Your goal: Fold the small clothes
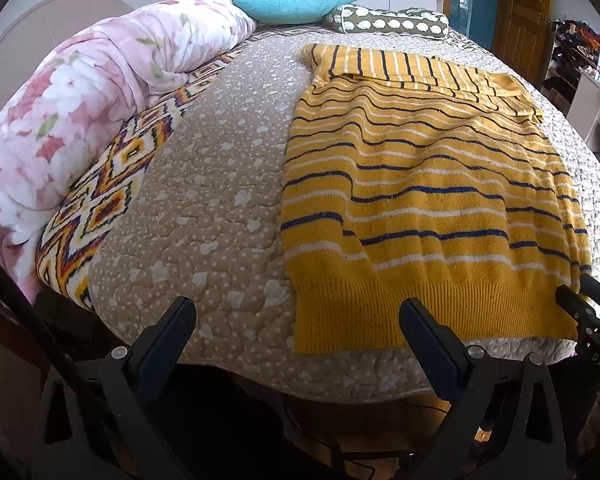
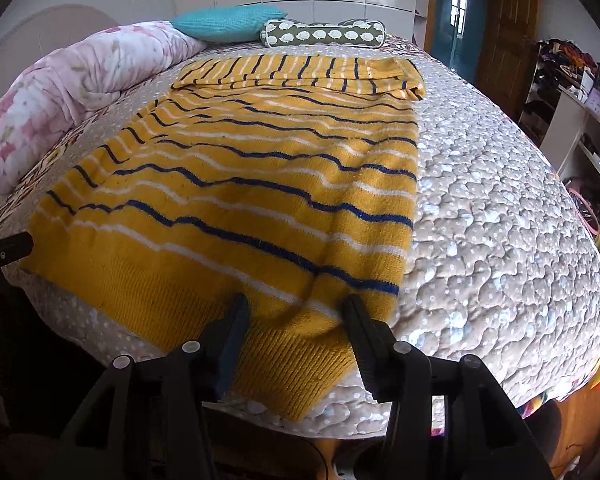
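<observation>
Two grippers at the near hem of the mustard-yellow knit sweater with navy and white stripes, flat on the beige quilted bedspread, sleeves folded across the top. Right gripper straddles the ribbed hem, jaws part-open (likely pre-grasp). Left gripper wide, empty.

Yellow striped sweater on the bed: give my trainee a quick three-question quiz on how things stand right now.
1. True or false: the sleeves of the sweater are already folded across its far end.
2. Which gripper has the ribbed hem between its fingers: A) left gripper B) right gripper?
3. What lies beside the teal pillow at the head of the bed?

Key: 1 true; 2 B, the left one stands open over the quilt; 3 a sheep-print bolster and a pink floral duvet.
</observation>
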The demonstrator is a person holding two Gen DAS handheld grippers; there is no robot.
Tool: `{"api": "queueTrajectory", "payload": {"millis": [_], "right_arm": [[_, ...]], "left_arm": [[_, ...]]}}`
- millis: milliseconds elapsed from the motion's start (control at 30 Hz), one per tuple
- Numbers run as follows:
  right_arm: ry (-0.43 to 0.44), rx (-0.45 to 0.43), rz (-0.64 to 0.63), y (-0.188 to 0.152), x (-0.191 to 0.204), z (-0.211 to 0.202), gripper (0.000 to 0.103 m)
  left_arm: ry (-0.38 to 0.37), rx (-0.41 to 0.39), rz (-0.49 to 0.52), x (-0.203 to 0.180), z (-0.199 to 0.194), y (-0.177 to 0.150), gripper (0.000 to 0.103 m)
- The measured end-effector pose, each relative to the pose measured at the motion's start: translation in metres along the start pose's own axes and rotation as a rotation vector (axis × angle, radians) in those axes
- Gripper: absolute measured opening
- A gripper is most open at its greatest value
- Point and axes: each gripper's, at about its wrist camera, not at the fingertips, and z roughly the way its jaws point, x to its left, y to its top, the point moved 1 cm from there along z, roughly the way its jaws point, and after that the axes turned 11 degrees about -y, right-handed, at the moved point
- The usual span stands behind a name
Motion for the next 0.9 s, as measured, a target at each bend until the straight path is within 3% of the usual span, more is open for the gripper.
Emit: {"api": "queueTrajectory", "payload": {"millis": [900], "right_arm": [[-0.042,-0.020,-0.015,-0.0020,0.0075,0.0049,0.066]], "left_arm": [[-0.012,0.008,-0.006,-0.0034,0.0031,-0.0008,0.101]]}}
